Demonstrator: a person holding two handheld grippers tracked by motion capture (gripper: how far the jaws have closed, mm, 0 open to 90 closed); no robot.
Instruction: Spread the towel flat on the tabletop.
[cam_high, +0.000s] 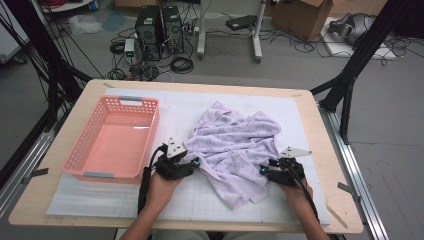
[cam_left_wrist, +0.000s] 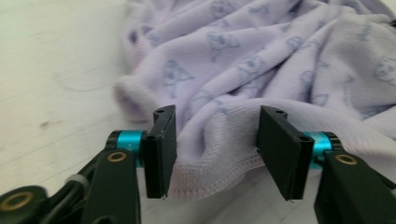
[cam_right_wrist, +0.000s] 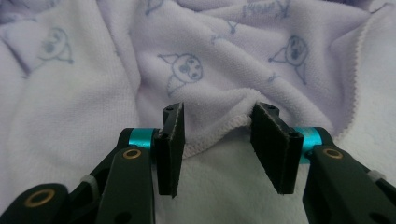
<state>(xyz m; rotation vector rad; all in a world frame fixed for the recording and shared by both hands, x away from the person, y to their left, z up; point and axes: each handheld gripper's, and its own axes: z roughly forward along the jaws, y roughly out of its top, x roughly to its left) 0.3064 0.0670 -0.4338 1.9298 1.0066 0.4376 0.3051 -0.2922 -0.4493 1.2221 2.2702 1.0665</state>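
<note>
I've got both grippers at the lilac printed towel — crumpled mid-table, right of the pink basket; left gripper and right gripper jaws apart, each straddling a hem to pinch it.

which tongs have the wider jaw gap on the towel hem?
The left tongs: their jaws stand farther apart around the lilac towel hem than the right tongs, whose gap is narrower. Neither pair pinches it.

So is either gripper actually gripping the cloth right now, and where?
Neither grips. The left gripper and right gripper are open, each straddling a stitched edge of the lilac cloth.
</note>
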